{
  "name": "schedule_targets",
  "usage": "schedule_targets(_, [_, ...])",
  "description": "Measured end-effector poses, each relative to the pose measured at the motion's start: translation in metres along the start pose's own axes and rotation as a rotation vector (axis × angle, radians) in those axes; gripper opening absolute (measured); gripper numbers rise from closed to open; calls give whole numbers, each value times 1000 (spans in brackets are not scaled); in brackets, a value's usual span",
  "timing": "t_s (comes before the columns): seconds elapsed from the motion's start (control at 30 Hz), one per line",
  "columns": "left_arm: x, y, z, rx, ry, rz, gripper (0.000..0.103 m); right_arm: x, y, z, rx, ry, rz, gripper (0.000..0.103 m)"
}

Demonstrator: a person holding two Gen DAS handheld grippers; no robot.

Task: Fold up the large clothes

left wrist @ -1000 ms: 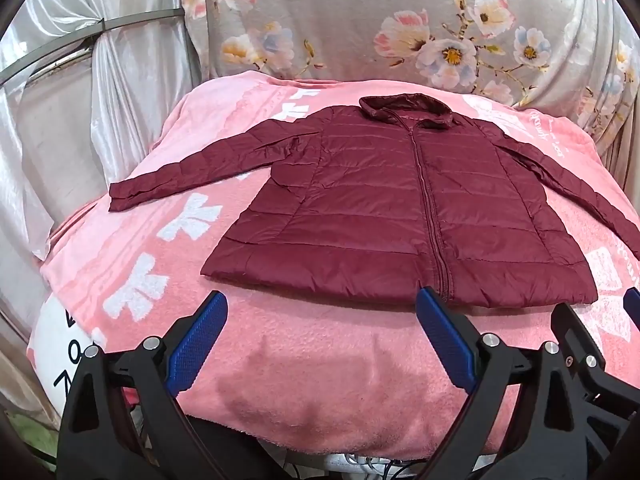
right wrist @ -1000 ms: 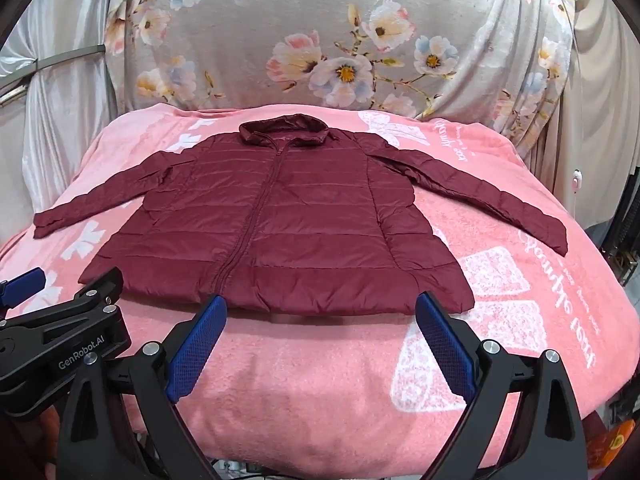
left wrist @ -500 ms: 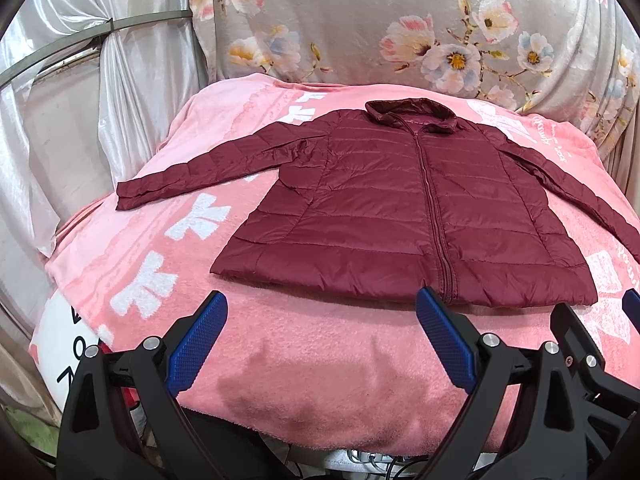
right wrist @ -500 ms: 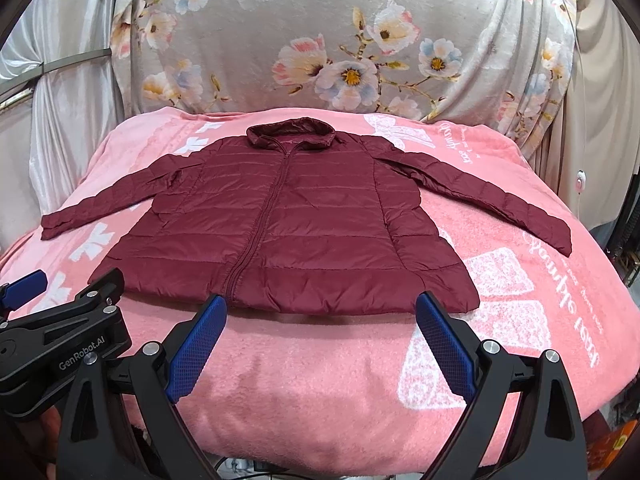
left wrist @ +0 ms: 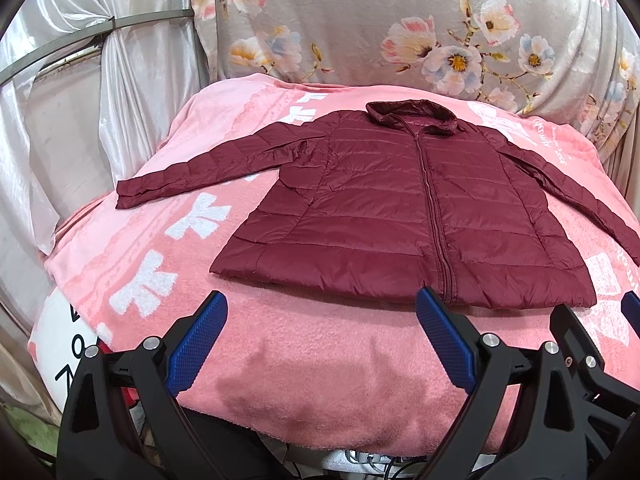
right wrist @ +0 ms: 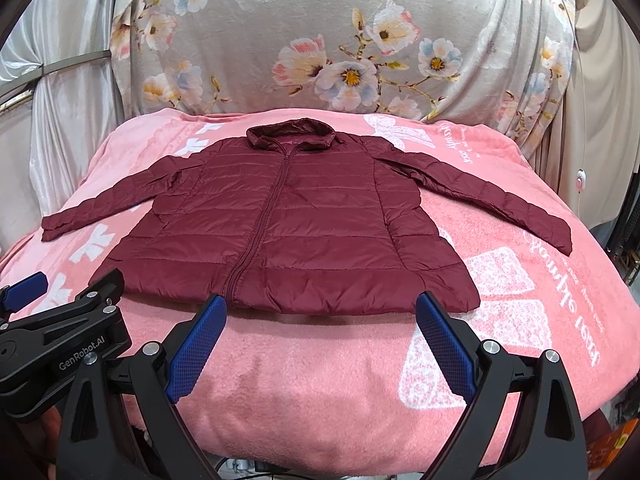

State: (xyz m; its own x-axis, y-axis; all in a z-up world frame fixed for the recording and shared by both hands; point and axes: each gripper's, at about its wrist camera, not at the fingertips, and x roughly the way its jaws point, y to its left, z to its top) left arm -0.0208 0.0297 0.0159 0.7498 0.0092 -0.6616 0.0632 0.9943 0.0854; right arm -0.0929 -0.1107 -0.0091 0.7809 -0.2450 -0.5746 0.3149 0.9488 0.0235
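Note:
A dark red quilted jacket (left wrist: 400,216) (right wrist: 288,224) lies flat and zipped on a pink blanket (left wrist: 312,352) (right wrist: 320,360), collar at the far side, both sleeves spread outward. My left gripper (left wrist: 322,320) hovers open above the blanket just short of the jacket's hem, left of the zipper. My right gripper (right wrist: 322,320) is open too, over the hem's right half. Neither holds anything. In the right wrist view the left gripper (right wrist: 60,320) shows at the left edge.
A floral sheet (right wrist: 340,48) hangs behind the bed. Shiny white curtains (left wrist: 80,92) hang on the left. The blanket drops off at the near edge, where cables (left wrist: 368,456) show underneath. A white cord (right wrist: 580,180) hangs at the right.
Both cameras have tilted or pulled back slightly, so the jacket sits a little lower and nearer in view. The jacket itself has not moved. Both grippers stay open.

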Motion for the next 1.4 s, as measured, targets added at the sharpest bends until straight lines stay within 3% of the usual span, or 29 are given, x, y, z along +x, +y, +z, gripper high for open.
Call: schedule_targets(1.4, [0, 1, 5, -11, -3, -3, 91, 1, -3, -3, 8, 6, 3, 94])
